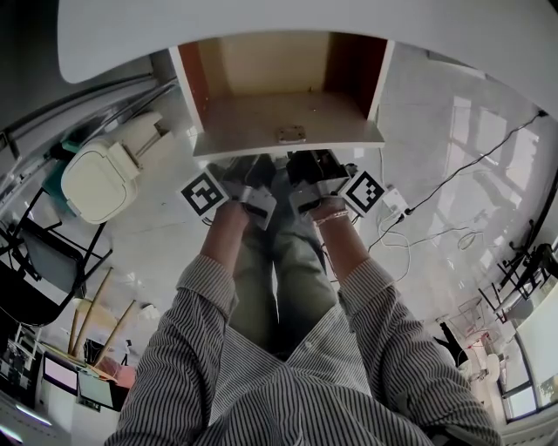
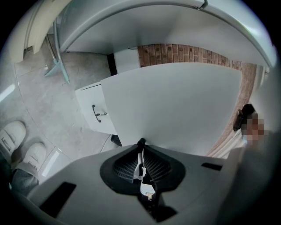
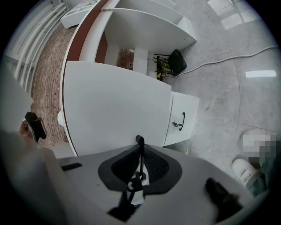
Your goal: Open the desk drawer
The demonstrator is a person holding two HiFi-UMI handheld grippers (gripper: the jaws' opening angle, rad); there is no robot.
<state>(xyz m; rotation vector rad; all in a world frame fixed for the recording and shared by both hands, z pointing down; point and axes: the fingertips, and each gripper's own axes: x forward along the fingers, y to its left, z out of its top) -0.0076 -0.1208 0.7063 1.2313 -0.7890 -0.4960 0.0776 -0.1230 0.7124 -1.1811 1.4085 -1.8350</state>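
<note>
In the head view the desk drawer [image 1: 288, 118] stands pulled out from under the white desktop [image 1: 261, 22]. Its pale wooden inside is bare, and a small metal plate [image 1: 292, 133] sits near its front edge. Just in front of and below that edge are my left gripper [image 1: 255, 179] and right gripper [image 1: 307, 174], side by side. In the left gripper view the jaws [image 2: 141, 146] are shut with nothing held. In the right gripper view the jaws [image 3: 139, 141] are also shut and empty. A broad white panel [image 2: 175, 105] fills the space beyond both sets of tips.
A cream chair [image 1: 100, 179] stands on the floor at left, with a black frame [image 1: 44, 261] nearer. Cables [image 1: 436, 231] and a power strip [image 1: 394, 202] lie at right. A white cabinet with a dark handle [image 3: 181, 121] shows beside the panel. The person's legs are below the grippers.
</note>
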